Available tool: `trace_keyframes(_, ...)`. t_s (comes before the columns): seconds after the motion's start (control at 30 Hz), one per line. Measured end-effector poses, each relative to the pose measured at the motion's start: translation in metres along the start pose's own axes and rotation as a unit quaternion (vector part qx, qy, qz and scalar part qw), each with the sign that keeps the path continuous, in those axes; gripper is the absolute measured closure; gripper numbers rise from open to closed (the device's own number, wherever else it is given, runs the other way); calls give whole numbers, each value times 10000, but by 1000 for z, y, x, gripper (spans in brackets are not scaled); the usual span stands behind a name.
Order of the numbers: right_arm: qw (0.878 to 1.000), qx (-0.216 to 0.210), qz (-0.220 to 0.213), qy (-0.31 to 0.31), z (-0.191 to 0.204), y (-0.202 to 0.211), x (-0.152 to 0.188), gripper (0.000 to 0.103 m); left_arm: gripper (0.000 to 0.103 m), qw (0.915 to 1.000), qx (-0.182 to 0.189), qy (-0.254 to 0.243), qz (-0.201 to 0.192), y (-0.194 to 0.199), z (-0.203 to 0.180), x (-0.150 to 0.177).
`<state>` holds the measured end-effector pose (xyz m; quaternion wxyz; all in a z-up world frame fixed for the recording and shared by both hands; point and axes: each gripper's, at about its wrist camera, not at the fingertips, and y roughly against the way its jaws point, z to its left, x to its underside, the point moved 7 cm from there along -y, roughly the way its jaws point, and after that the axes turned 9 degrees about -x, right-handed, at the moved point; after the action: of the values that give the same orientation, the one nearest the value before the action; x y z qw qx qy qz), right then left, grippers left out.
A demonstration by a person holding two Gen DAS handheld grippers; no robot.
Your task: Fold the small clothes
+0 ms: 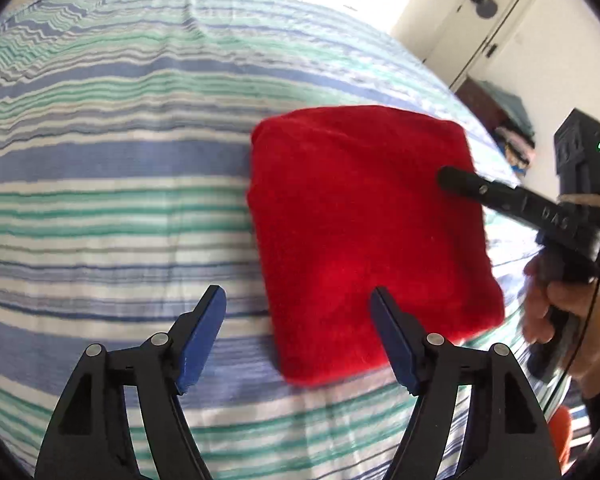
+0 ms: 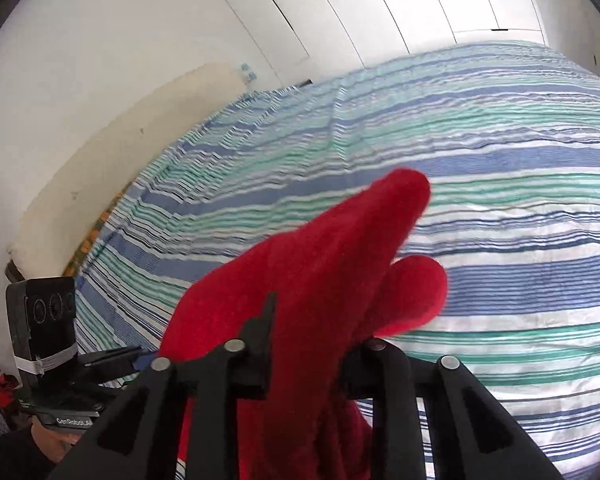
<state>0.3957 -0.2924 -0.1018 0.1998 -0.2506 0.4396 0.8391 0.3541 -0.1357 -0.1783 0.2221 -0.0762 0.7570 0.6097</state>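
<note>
While the red fleece garment (image 1: 364,236) lies folded into a thick, roughly square pad on the striped bedsheet (image 1: 112,152), the left wrist view shows the left gripper (image 1: 298,312) held above its near left corner. The jaws are parted and nothing is between them; the right-hand blue pad (image 1: 392,344) overlaps the garment's near edge in the picture, the left pad (image 1: 204,332) stands over bare sheet. The garment lies ahead and to the right of this gripper, its slightly longer side running away from the camera. The right gripper (image 1: 456,178) is seen reaching in from the right, its black finger over the garment's far right part, held by a hand (image 1: 556,312).

In the right wrist view, red fleece (image 2: 320,280) fills the space between the right gripper's (image 2: 312,344) fingers and rises in two rounded lobes ahead of it, over the bedsheet (image 2: 500,200). The pads are hidden by the cloth, so whether it is clamped or merely lying between the jaws cannot be told. The right hand is judged the nearer to the garment. The fabric looks plush, matte and uniformly red.
</note>
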Motion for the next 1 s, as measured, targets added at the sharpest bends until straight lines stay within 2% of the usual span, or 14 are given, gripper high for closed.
trace_keyframes(0.07, 9980, 570, 241, -131, -28, 10, 23, 46, 29, 9996, -63, -267, 86, 7, -7, 35)
trace_keyframes(0.13, 9939, 1008, 448, 9, -40, 33, 50, 45, 27, 9986, -177, -496, -24, 25, -11, 66)
trace_keyframes(0.2, 9903, 1272, 546, 125, -40, 61, 78, 26, 19, 9967, -410, -683, -172, 49, -15, 91)
trace_keyframes(0.27, 9891, 1372, 520, 103, -33, 90, 103, 13, 11, 9930, -846, -735, -359, 70, -15, 100)
trace_keyframes(0.4, 9861, 1611, 395, 120, 8, 134, 145, 1, 6, 9775, -1706, -676, -1040, 124, -13, 100)
trace_keyframes(0.47, 9838, 1753, 348, 125, 35, 149, 161, 1, 4, 9718, -1940, -495, -1244, 151, -8, 103)
trace_keyframes(0.53, 9837, 1773, 277, 129, 63, 162, 175, 1, 4, 9701, -2064, -208, -1261, 172, -2, 107)
trace_keyframes(0.63, 9821, 1864, 192, 199, 99, 181, 191, 1, 4, 9803, -1780, 137, -850, 191, 0, 116)
trace_keyframes(0.67, 9813, 1900, 183, 258, 109, 188, 196, 1, 4, 9834, -1626, 119, -798, 196, -3, 118)
trace_keyframes(0.73, 9786, 1997, 221, 442, 128, 199, 202, 1, 4, 9840, -1593, 84, -790, 203, -10, 121)
trace_keyframes(0.9, 9792, 1935, 88, 600, 164, 222, 206, 1, 4, 9735, -2095, -146, -906, 228, -14, 129)
trace_keyframes(1.0, 9780, 1968, 50, 683, 177, 228, 206, 1, 3, 9720, -2144, -112, -955, 237, -15, 133)
